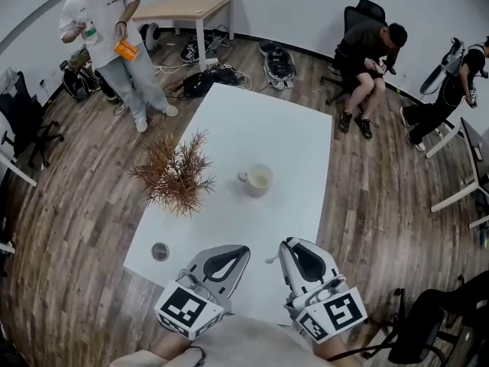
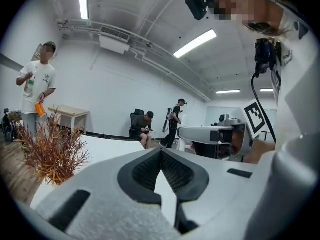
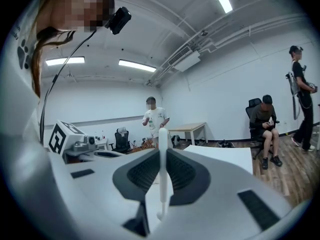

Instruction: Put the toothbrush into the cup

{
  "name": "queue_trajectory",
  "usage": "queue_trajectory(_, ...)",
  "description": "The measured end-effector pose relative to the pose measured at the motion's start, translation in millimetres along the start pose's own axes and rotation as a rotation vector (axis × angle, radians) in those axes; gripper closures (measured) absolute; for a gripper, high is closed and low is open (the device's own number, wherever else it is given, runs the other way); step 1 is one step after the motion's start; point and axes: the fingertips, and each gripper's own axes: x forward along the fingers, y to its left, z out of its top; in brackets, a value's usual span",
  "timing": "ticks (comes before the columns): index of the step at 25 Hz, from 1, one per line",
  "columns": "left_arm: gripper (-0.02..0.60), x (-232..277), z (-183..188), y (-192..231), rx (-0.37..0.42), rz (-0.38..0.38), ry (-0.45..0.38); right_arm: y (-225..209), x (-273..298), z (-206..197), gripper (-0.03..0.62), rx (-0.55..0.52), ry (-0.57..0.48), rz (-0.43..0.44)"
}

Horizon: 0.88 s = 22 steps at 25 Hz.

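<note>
A pale cup (image 1: 258,180) with its handle to the left stands in the middle of the white table (image 1: 252,121). Near the table's front edge my right gripper (image 1: 284,245) is shut on a white toothbrush (image 3: 163,164), which stands upright between the jaws in the right gripper view. In the head view a short end of the toothbrush (image 1: 271,259) sticks out at the gripper's left side. My left gripper (image 1: 243,249) sits beside it, shut and holding nothing (image 2: 161,151). Both grippers are well short of the cup, which appears in neither gripper view.
A dry reddish-brown plant (image 1: 176,176) stands left of the cup. A small round grey object (image 1: 160,251) lies at the front left corner. One person stands at the far left (image 1: 107,37), another sits on a chair (image 1: 370,60), and a third is at the right edge (image 1: 451,90).
</note>
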Motion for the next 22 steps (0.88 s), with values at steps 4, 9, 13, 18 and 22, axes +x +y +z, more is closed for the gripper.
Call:
queue_trajectory(4, 0.575, 12.9, -2.8, 9.1, -0.003, -0.008, 0.021, -9.4, 13.4, 2.6, 0.542, -0.026, 0.005, -0.007)
queue_trajectory(9, 0.575, 27.3, 0.6, 16.9, -0.04, -0.024, 0.026, -24.3, 40.2, 6.3, 0.542, -0.037, -0.001, -0.006)
queue_trajectory(13, 0.575, 33.1, -6.1, 25.4, -0.027, -0.036, 0.041, -39.2, 66.8, 9.9, 0.542, -0.045, -0.006, -0.013)
queue_trajectory(18, 0.575, 38.9, -11.6, 34.8, -0.046, -0.04, 0.046, -51.2, 97.6, 14.3, 0.542, -0.076, -0.016, -0.003)
queue_trajectory(22, 0.575, 42.9, -10.9, 50.2, -0.077, -0.011, 0.052, -61.0, 116.2, 16.2, 0.542, -0.098, -0.023, -0.004)
